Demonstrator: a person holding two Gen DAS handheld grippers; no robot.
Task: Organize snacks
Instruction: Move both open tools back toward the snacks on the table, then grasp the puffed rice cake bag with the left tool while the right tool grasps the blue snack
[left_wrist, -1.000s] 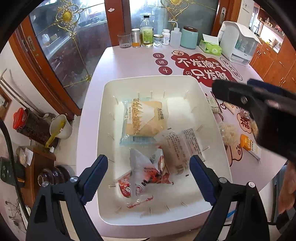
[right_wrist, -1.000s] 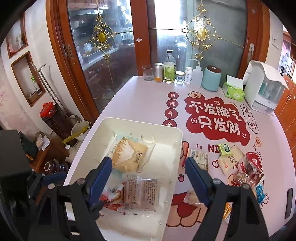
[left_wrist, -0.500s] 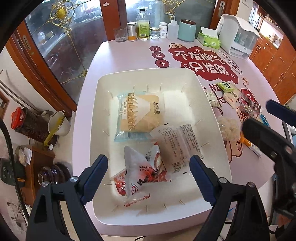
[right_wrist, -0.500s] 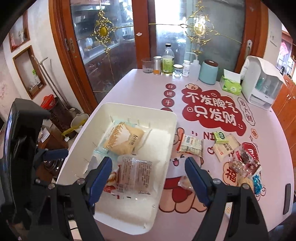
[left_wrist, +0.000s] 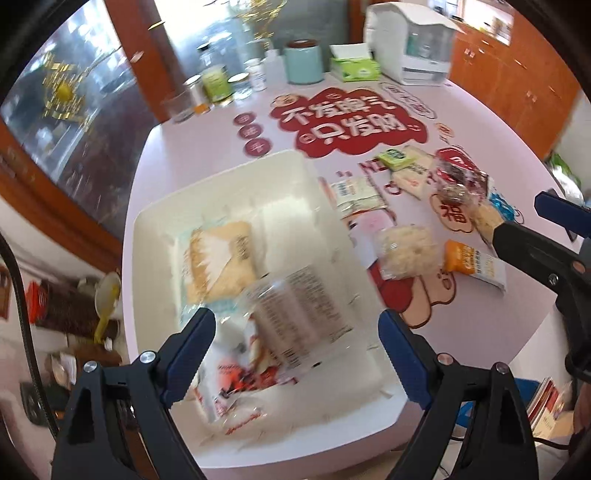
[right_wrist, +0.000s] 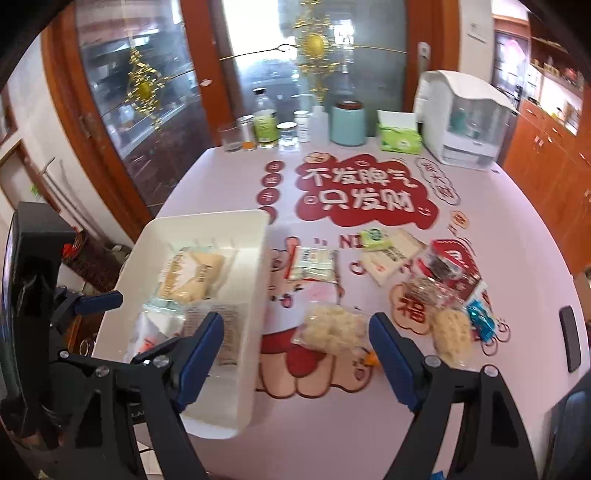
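Left tongs (left_wrist: 297, 354) and right tongs (right_wrist: 295, 356) both apart, empty; white tray (right_wrist: 255, 236) at left of frame holds three snack packets.

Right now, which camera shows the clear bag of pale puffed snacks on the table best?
The right wrist view: the bag of puffed snacks lies sharp between that gripper's open jaws, beside the white bin. The left wrist view also shows the bag, but off to the side and smeared by motion blur.
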